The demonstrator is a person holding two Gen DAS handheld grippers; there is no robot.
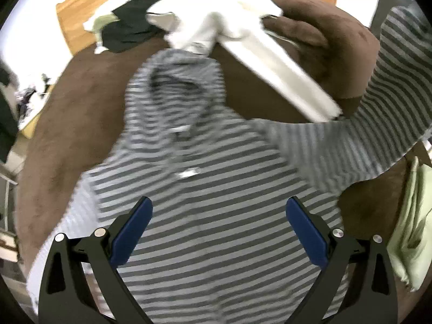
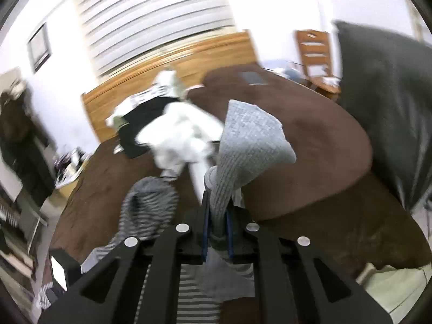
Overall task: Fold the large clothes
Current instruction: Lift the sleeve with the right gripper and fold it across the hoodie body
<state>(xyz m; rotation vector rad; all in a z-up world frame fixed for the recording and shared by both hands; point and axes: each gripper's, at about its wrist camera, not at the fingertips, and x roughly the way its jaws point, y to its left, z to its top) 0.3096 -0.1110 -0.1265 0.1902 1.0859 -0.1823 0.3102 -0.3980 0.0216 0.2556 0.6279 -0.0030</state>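
A grey and dark striped hoodie (image 1: 205, 202) lies face up on the brown bed cover (image 1: 75, 113), hood pointing away. My left gripper (image 1: 218, 202) is open and empty, hovering over the hoodie's chest. The hoodie's right sleeve (image 1: 383, 113) is lifted up to the right. My right gripper (image 2: 217, 216) is shut on that sleeve's grey ribbed cuff (image 2: 251, 140), which sticks up between the blue pads. The hood (image 2: 151, 202) shows left of the right gripper.
A white garment (image 1: 216, 24) and a black one (image 1: 129, 27) lie at the head of the bed by the wooden headboard (image 2: 167, 62). A pale green cloth (image 1: 410, 229) lies at the right edge. A dark grey pillow (image 2: 386, 102) stands at right.
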